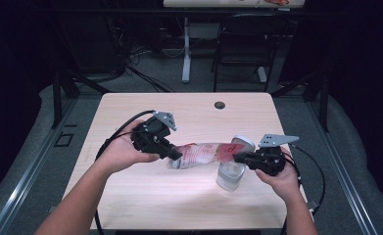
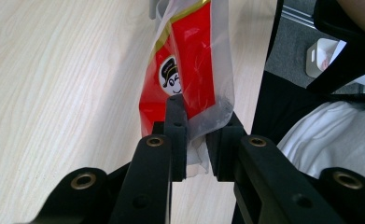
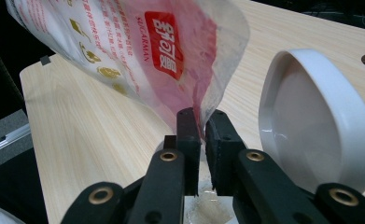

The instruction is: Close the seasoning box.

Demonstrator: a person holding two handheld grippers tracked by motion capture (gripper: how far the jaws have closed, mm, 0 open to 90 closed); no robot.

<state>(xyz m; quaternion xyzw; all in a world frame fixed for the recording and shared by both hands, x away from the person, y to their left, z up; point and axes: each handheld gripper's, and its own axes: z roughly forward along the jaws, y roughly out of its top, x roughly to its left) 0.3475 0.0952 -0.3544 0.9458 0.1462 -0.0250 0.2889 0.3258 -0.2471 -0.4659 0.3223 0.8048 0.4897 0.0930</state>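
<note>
— Where is the red-and-clear bag [image 1: 203, 154]?
— Above the tabletop [image 1: 145, 193], stretched between both tongs. Left tongs [image 1: 175, 153] clamp one end, right tongs [image 1: 238, 158] clamp the other, beside the clear jar [image 1: 229, 175].

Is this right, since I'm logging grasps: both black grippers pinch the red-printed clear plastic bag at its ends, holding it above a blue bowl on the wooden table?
Not quite: the bowl is white, as the right gripper view shows. The left gripper and right gripper do pinch the red-printed clear plastic bag at its ends above the table.
</note>
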